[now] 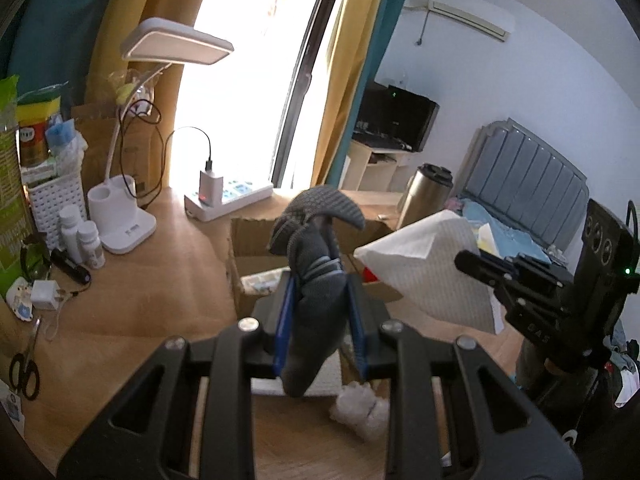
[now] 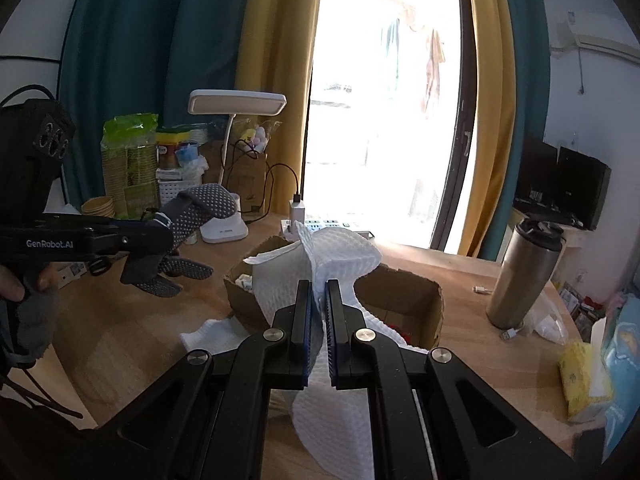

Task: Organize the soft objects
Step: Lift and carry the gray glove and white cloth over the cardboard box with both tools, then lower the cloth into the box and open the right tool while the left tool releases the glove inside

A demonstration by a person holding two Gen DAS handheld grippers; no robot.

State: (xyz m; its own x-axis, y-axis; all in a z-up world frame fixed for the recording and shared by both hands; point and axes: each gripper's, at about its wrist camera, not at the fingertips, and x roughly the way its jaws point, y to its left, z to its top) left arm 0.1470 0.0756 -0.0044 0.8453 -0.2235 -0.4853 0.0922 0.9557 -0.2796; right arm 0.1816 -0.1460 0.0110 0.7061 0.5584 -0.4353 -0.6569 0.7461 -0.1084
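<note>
My left gripper [image 1: 320, 284] is shut on a grey knitted glove [image 1: 316, 240] and holds it in the air above the wooden desk; the glove's dotted palm shows in the right wrist view [image 2: 200, 204]. My right gripper [image 2: 319, 286] is shut on a white waffle-textured cloth [image 2: 340, 256], held just in front of an open cardboard box [image 2: 400, 292]. The cloth also shows in the left wrist view [image 1: 428, 264], to the right of the glove. The box [image 1: 256, 232] lies behind the glove.
A white desk lamp [image 1: 120, 216], a power strip with charger [image 1: 228, 196], bottles [image 1: 80, 236] and scissors [image 1: 24, 372] stand on the left. A steel tumbler [image 2: 520, 276] stands right of the box. A white fluffy item [image 1: 360, 408] and another white cloth [image 2: 212, 336] lie on the desk.
</note>
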